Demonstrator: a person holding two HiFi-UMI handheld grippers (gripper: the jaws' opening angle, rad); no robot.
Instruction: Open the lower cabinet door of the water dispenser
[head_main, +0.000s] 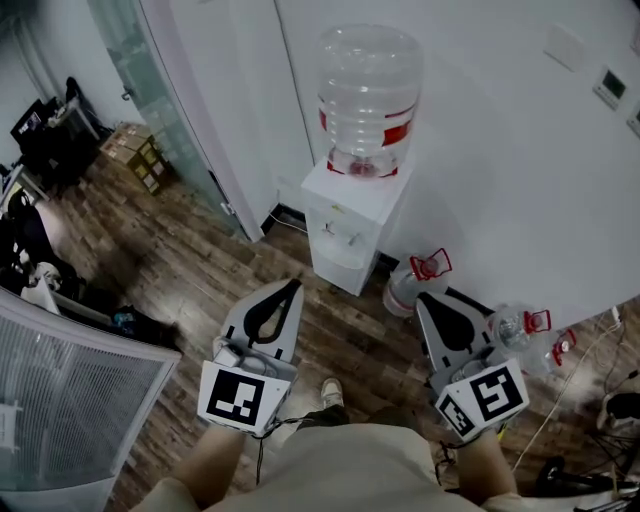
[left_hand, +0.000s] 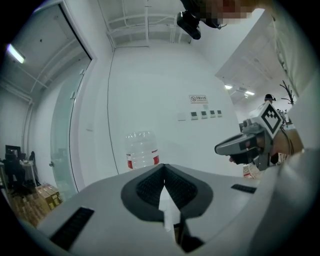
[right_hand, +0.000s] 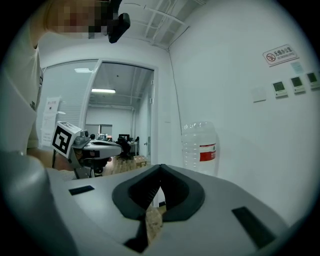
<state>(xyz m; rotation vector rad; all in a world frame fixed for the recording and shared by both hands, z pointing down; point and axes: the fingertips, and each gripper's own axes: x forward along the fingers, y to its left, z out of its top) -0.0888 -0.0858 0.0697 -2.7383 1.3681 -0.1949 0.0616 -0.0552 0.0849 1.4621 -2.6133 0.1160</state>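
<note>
In the head view we hold the left hand-held gripper (head_main: 290, 287) and the right hand-held gripper (head_main: 424, 299) side by side above the wood floor (head_main: 200, 250). Both point toward the white water dispenser (head_main: 345, 225), which stands against the wall with a water bottle (head_main: 367, 95) on top. The steep angle hides its lower cabinet door. In the left gripper view our jaws are pressed together on nothing. In the right gripper view the jaws likewise meet, empty, with the bottle ahead.
</note>
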